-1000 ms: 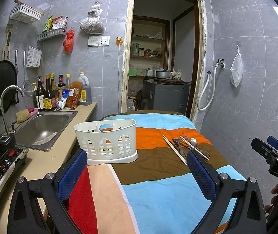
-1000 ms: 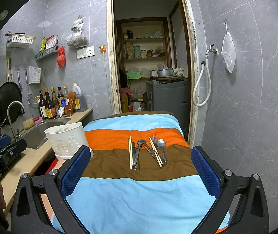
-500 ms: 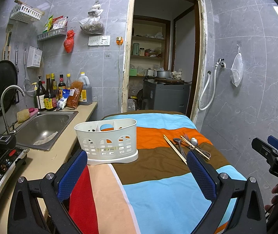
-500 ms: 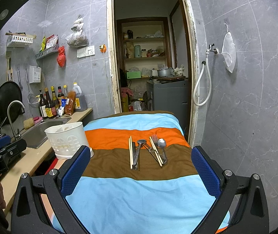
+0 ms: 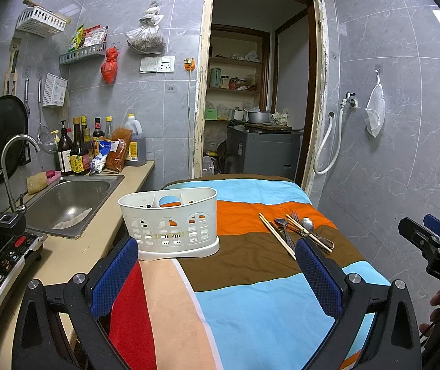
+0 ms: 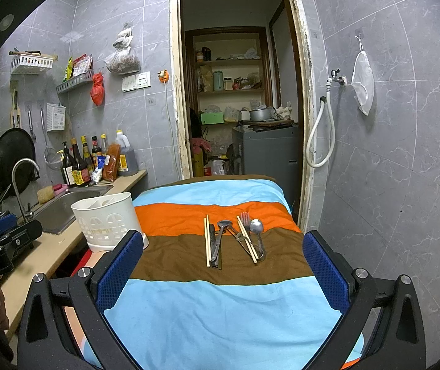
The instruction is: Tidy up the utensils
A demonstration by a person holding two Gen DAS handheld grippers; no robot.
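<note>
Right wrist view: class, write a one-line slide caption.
Open right tool faces chopsticks, spoons and fork on striped cloth, white holder at left.

Caddy [image 5: 170,225] stands on the cloth [image 6: 220,308] at its left edge — utensils [image 6: 235,239] lie well right of it.

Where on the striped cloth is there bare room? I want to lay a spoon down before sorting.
Bare patches: the near light-blue band in front of the utensils, and the brown strip between the white caddy and the chopsticks. The utensil cluster is crowded.
</note>
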